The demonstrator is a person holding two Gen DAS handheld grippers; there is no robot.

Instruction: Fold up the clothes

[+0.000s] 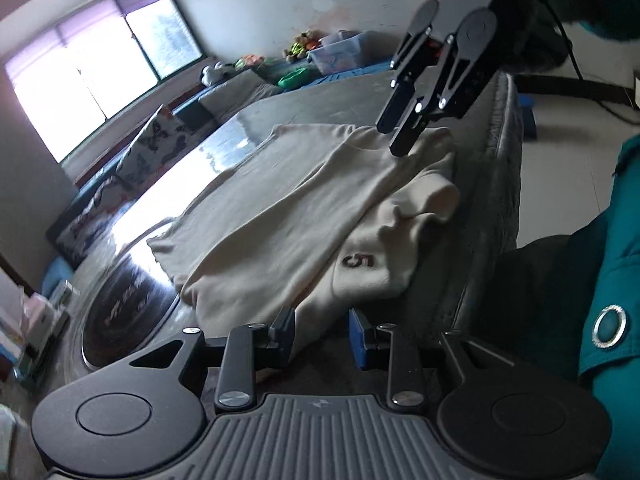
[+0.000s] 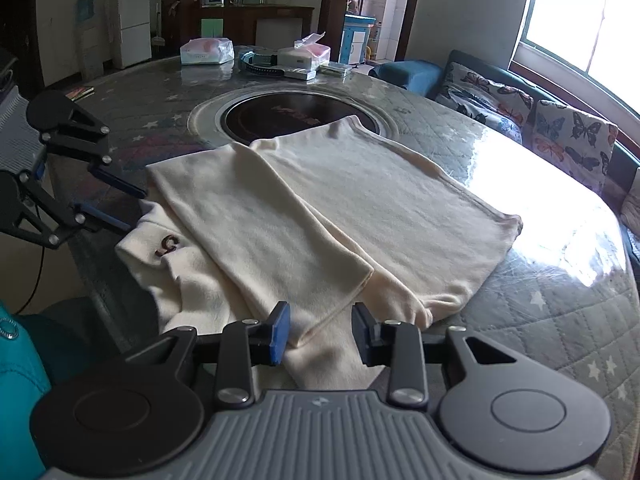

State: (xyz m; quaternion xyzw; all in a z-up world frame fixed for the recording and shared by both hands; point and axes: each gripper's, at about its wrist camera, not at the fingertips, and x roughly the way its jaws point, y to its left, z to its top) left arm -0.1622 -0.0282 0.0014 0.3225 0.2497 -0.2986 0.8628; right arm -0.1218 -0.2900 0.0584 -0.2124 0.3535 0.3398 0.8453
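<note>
On the table (image 2: 540, 272) lies a cream sweater (image 2: 320, 208), partly folded.

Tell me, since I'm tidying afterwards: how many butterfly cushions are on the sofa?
2: one cushion nearer the table's far side, another cushion beside it under the window. More may be hidden.

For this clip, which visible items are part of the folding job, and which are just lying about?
Part of the job:
- cream knit sweater with a dark "5" emblem, partly folded
- left gripper, open
- right gripper, open

Lying about:
- round quilted grey table (work surface)
- black inset cooktop
- white tissue packs
- butterfly-print cushions
</note>
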